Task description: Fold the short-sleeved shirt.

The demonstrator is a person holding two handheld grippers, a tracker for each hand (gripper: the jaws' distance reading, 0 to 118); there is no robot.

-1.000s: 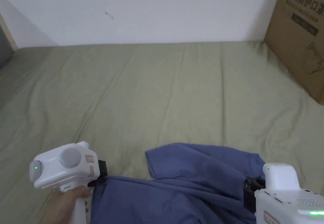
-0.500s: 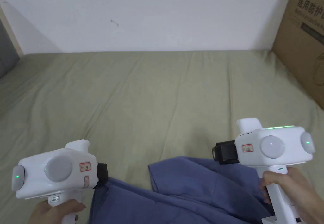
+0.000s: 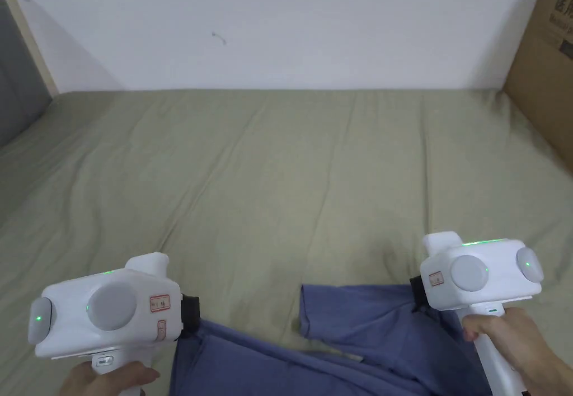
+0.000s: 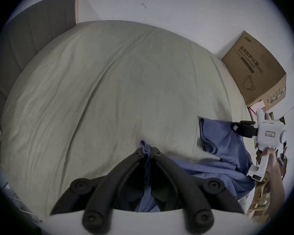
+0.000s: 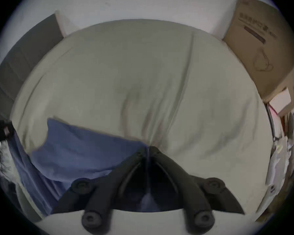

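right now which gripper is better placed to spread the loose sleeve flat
Right. The right gripper is shut on the shirt right beside that sleeve; the left gripper pinches the far corner.

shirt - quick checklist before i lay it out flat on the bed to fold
1. Left gripper shut on shirt: ok, cloth sits between the closed jaws.
2. Right gripper shut on shirt: ok, a thin edge is pinched.
3. Bed ahead free for spreading: ok.
4. Box away from the shirt: ok, at the far right edge.
5. Shirt hanging flat between grippers: not ok, one sleeve is folded over.
6. Which edge is held: cannot tell.
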